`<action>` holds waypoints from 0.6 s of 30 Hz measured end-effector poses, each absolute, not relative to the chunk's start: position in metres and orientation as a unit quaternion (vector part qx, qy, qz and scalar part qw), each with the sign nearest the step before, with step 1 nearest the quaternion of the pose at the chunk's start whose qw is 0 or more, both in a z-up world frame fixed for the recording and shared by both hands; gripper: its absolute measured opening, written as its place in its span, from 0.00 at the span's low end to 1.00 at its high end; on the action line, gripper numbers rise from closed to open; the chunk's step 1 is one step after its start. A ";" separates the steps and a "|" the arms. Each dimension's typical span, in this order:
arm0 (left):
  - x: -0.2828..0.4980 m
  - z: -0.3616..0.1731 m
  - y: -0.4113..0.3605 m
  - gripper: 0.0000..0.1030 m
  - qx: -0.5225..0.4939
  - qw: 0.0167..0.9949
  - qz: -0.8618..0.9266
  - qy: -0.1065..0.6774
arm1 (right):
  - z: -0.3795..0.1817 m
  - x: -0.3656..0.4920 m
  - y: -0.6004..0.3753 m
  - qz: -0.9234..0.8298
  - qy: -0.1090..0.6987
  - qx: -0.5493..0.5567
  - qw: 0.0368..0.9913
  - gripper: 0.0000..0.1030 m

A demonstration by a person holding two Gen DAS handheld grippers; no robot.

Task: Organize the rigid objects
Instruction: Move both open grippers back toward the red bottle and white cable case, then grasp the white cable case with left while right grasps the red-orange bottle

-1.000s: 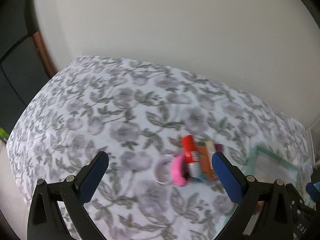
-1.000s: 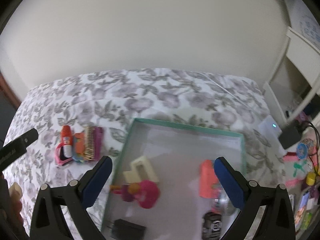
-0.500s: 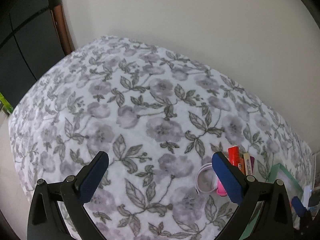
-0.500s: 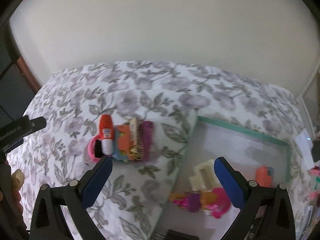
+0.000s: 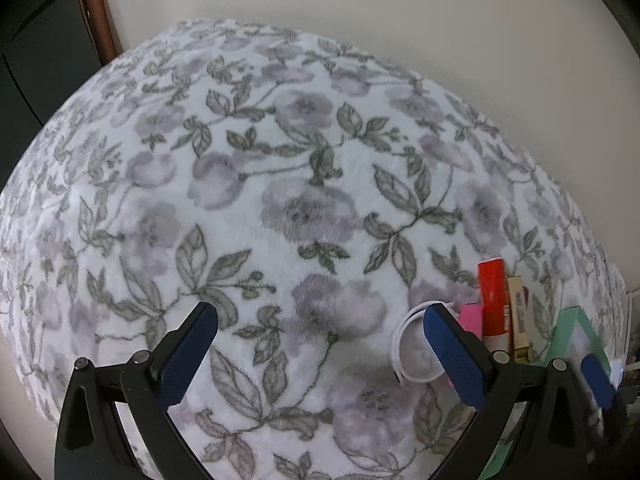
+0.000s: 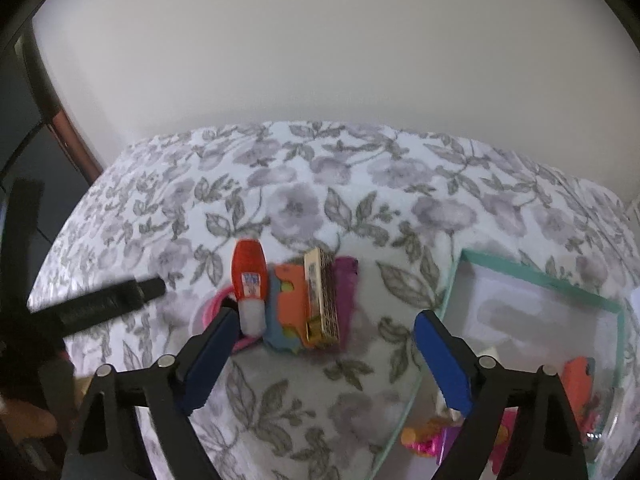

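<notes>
A small pile lies on the flowered bedspread (image 6: 360,184): a red bottle with a white cap (image 6: 249,280), an orange and blue piece (image 6: 290,304), a gold box (image 6: 321,294), a purple item (image 6: 346,280) and a pink ring (image 6: 210,308). My right gripper (image 6: 326,316) hangs just in front of the pile. Its jaws are closing and touch nothing, with the bottle cap by the left fingertip. My left gripper (image 5: 320,310) stands open over bare bedspread. A white ring (image 5: 414,350), the red bottle (image 5: 493,300) and the gold box (image 5: 518,316) lie by its right finger.
A green-rimmed tray (image 6: 532,276) lies to the right of the pile and holds an orange item (image 6: 578,376) and a pink toy (image 6: 428,440). A pale wall backs the bed. Dark furniture (image 5: 36,40) stands at the left. The left gripper's black finger (image 6: 100,304) reaches in from the left.
My right gripper has swung left from above the tray to the pile, and its jaws have narrowed. My left gripper has sunk closer to the bedspread, and the pile now sits at its right edge.
</notes>
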State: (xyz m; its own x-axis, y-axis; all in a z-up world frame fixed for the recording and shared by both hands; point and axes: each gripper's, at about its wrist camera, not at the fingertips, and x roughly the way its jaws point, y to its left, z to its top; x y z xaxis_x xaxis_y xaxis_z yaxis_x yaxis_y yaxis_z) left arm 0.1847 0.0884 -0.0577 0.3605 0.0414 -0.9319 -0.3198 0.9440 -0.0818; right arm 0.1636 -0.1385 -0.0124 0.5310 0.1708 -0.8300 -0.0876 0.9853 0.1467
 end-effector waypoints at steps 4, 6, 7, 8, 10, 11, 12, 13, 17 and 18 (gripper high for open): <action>0.187 -0.073 0.090 0.95 -0.141 0.803 0.095 0.571 | -0.014 0.181 -0.137 0.082 0.482 0.070 0.869 0.80; 0.188 -0.076 0.088 0.78 -0.142 0.800 0.090 0.576 | -0.014 0.189 -0.132 0.088 0.485 0.077 0.867 0.77; 0.189 -0.078 0.087 0.78 -0.140 0.799 0.088 0.578 | -0.015 0.193 -0.129 0.091 0.487 0.078 0.865 0.73; 0.189 -0.079 0.085 0.78 -0.138 0.798 0.086 0.580 | -0.016 0.197 -0.125 0.095 0.490 0.079 0.863 0.72; 0.190 -0.080 0.082 0.78 -0.140 0.796 0.075 0.585 | -0.018 0.204 -0.118 0.103 0.497 0.080 0.858 0.70; 0.191 -0.080 0.081 0.78 -0.144 0.795 0.069 0.586 | -0.018 0.207 -0.114 0.106 0.499 0.079 0.856 0.69; 0.191 -0.080 0.080 0.77 -0.146 0.794 0.065 0.586 | -0.019 0.210 -0.110 0.108 0.502 0.077 0.855 0.66; 0.192 -0.078 0.077 0.77 -0.143 0.795 0.060 0.587 | -0.020 0.212 -0.107 0.109 0.505 0.075 0.853 0.62; 0.197 -0.075 0.066 0.65 -0.121 0.799 0.045 0.587 | -0.026 0.220 -0.092 0.111 0.517 0.061 0.846 0.52; 0.198 -0.076 0.063 0.64 -0.120 0.797 0.041 0.590 | -0.027 0.220 -0.091 0.111 0.519 0.060 0.845 0.50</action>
